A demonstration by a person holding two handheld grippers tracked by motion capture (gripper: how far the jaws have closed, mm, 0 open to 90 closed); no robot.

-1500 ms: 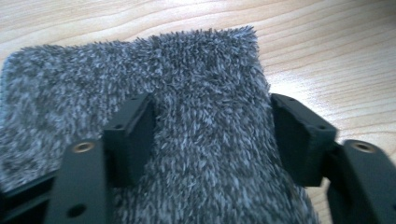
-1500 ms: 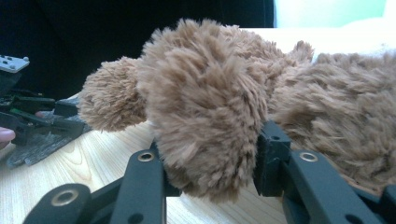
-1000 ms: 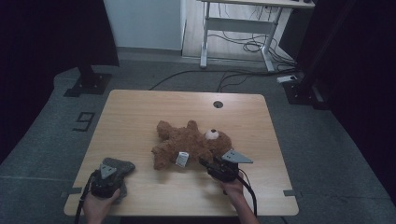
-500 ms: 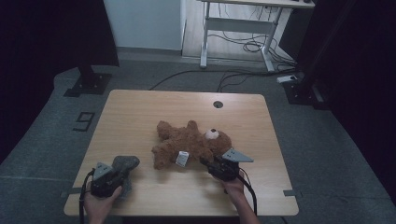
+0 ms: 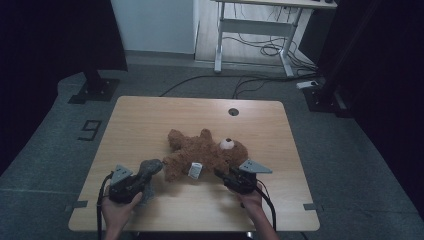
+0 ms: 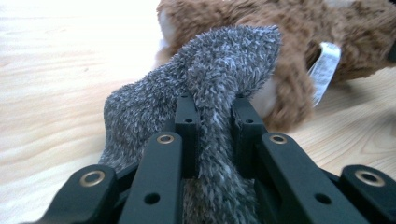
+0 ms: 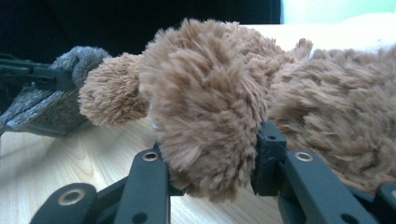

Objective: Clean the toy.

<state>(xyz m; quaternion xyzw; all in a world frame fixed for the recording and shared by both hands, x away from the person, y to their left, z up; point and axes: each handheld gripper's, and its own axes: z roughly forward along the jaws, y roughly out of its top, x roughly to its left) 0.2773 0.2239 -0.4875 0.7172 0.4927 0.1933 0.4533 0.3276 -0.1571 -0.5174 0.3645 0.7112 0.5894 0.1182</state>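
The left tongs (image 6: 212,121) are pinched on a grey fuzzy sock (image 6: 205,84): in the left gripper view a fold of the sock's fabric runs up between the two black jaws, which press on it from either side with only that narrow fold between them. The rest of the sock bulges out above and to the left of the jaws, and its far end lies just in front of the brown teddy bear (image 6: 289,42), close against one of the bear's limbs. In the high view the left tongs (image 5: 150,172) sit near the table's (image 5: 150,120) front left, pointing towards the bear (image 5: 200,152), with the sock (image 5: 149,170) reaching up to the bear's lower left paw.

The right tongs (image 7: 210,154) are clamped on a plush limb of the teddy bear (image 7: 210,107); its fur swells out between and over the two jaws, which squeeze it from both sides, and they have just been closing further on it. The sock (image 7: 56,102) shows grey at the left of the right gripper view, beside another paw of the bear. In the high view the right tongs (image 5: 222,176) meet the bear's lower right side, below its head. The bear lies flat near the middle of the wooden table, a white label (image 5: 195,170) showing on its near side.
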